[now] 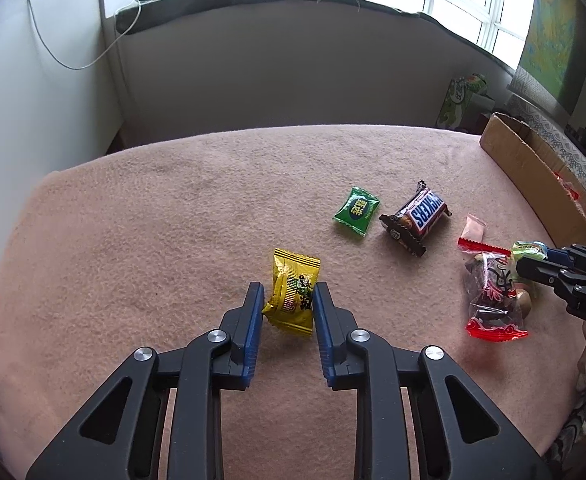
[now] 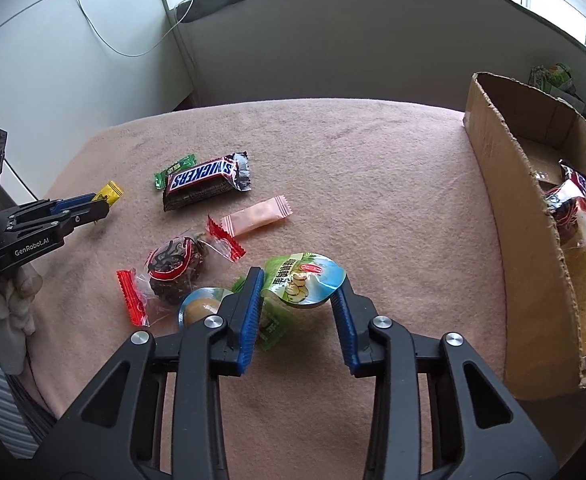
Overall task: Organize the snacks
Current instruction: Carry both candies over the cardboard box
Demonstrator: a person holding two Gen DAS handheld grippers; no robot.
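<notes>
A: Why two at once?
B: Saves trips. Left hand-held gripper [image 1: 287,292] is closed on the yellow candy [image 1: 291,297], right hand-held gripper [image 2: 298,283] clasps the green cup [image 2: 304,285]; both bound for the box [image 2: 505,200], I'd judge

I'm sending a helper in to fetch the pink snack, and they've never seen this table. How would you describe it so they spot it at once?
Start at the cardboard box on the right edge of the pink blanket; the loose snacks lie to its left. Just in front of the Snickers bar lies a slim pale-pink packet with crimped ends. It is the only plain, pastel wrapper; the red-ended clear packet beside it shows dark contents.
</notes>
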